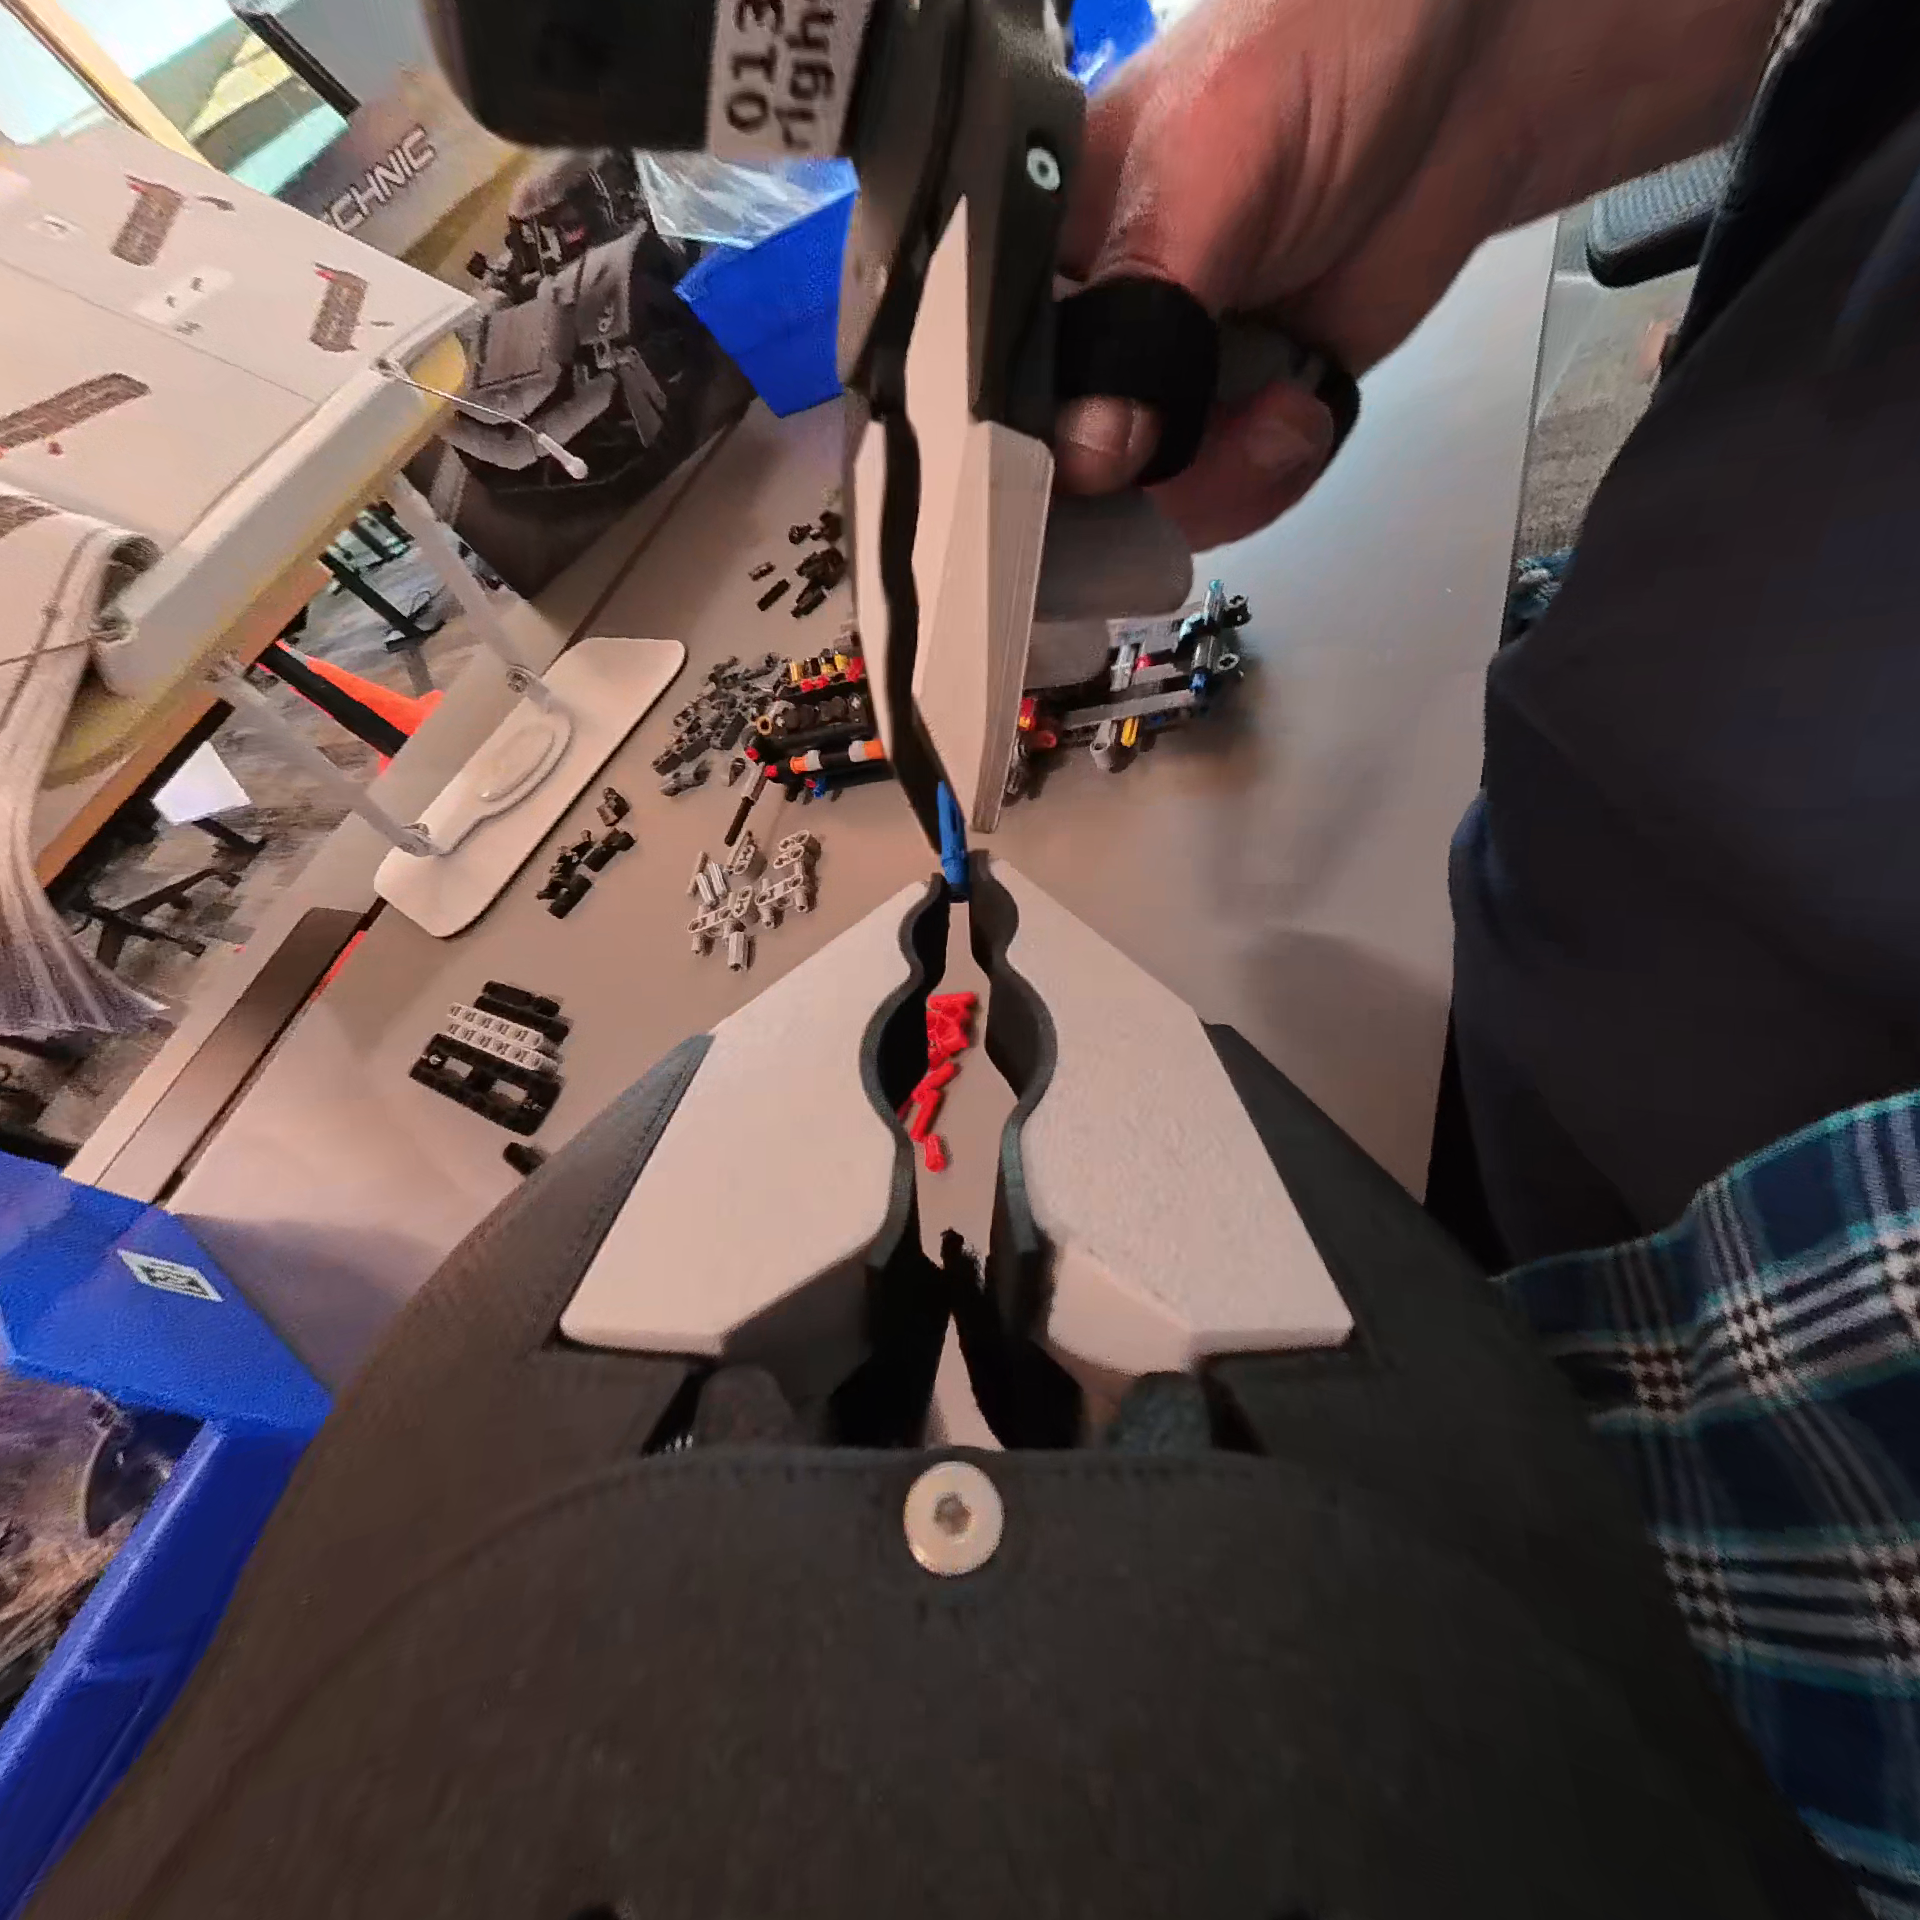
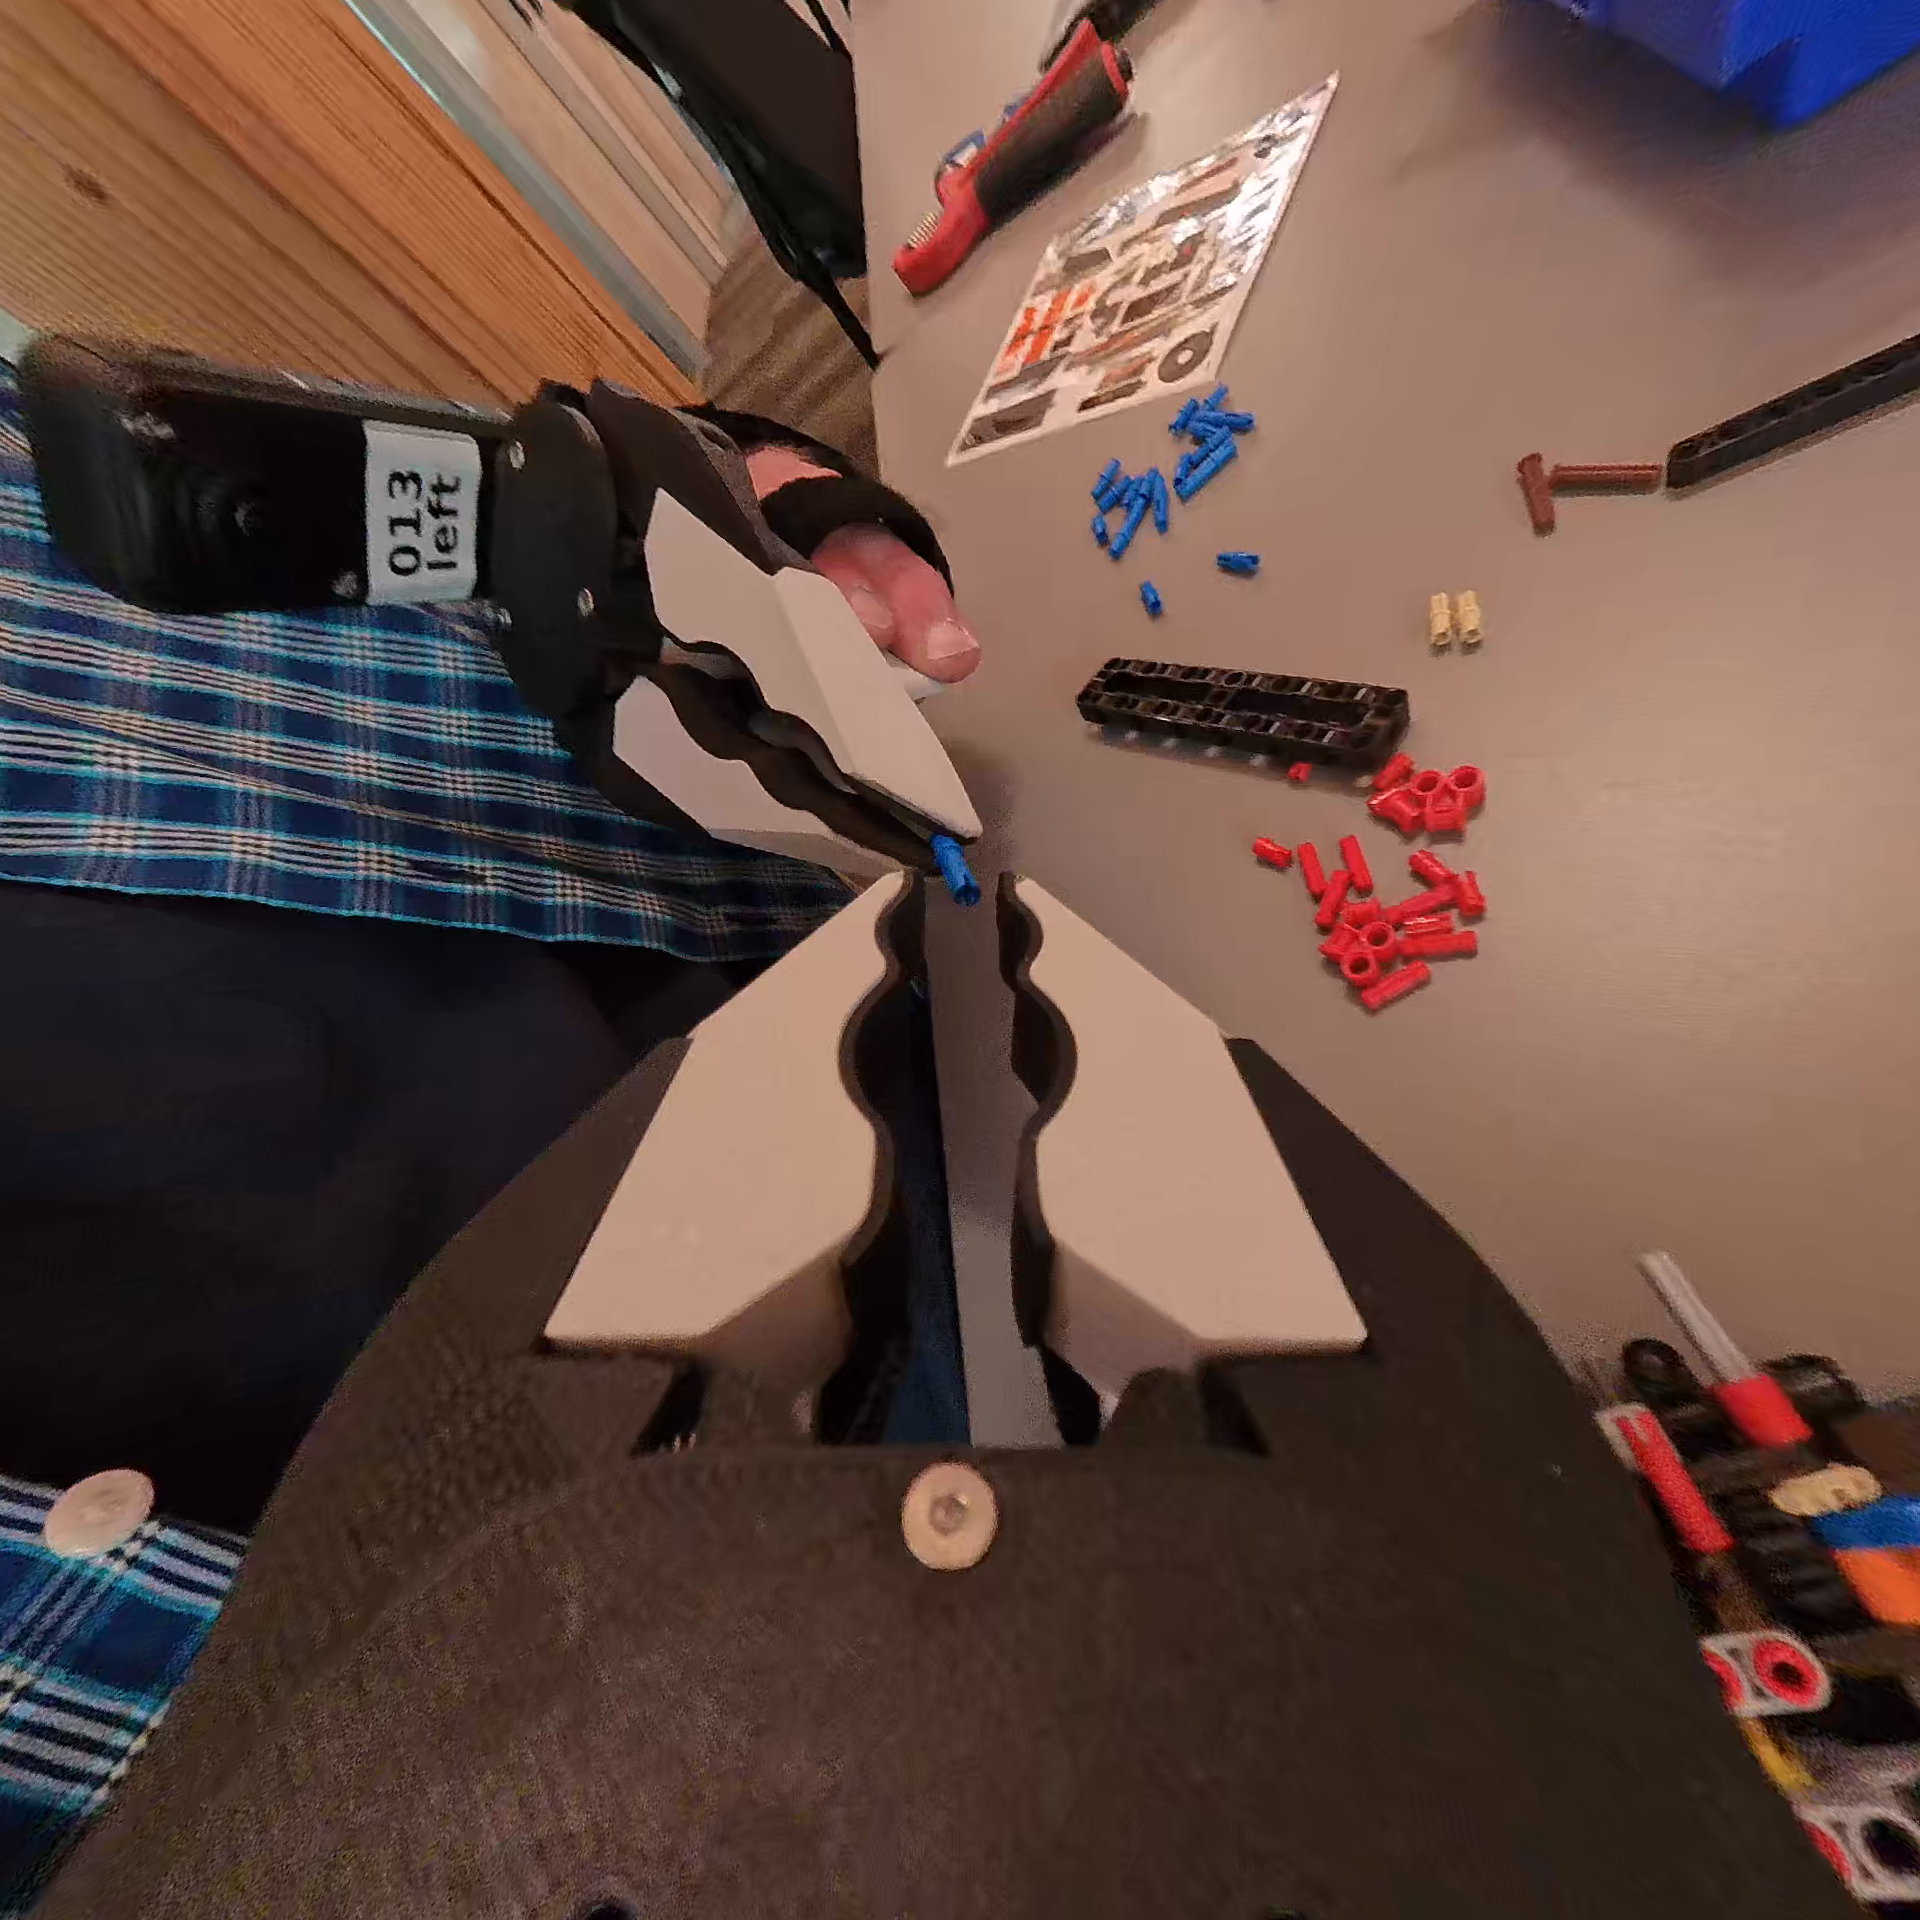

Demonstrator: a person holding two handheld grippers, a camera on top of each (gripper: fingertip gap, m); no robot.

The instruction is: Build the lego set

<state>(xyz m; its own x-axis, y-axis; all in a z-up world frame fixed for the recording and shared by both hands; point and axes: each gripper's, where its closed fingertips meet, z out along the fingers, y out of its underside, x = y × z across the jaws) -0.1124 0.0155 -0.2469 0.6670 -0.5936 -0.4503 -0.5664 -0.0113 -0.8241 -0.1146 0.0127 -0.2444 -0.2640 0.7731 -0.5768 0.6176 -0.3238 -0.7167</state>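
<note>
My left gripper (image 1: 961,883) is shut on a small blue pin (image 1: 950,831), which sticks out past its tips above the grey table (image 1: 1247,987). In the right wrist view the left gripper (image 2: 951,836) comes in from the left with the blue pin (image 2: 956,871). My right gripper (image 2: 958,883) is narrowly open, and the pin's free end sits in the gap between its tips. In the left wrist view the right gripper (image 1: 961,821) reaches down from above, tip to tip with mine. A partly built model (image 1: 1132,675) stands behind it.
Red pins (image 2: 1392,914), blue pins (image 2: 1164,478), a black frame (image 2: 1242,707), a sticker sheet (image 2: 1143,281) and a red tool (image 2: 1008,156) lie on the table. Grey connectors (image 1: 748,883), black parts (image 1: 499,1049), a booklet stand (image 1: 530,779) and blue bins (image 1: 125,1403) are at the left. The person's body is close by. The grippers are tip to tip, or close to it.
</note>
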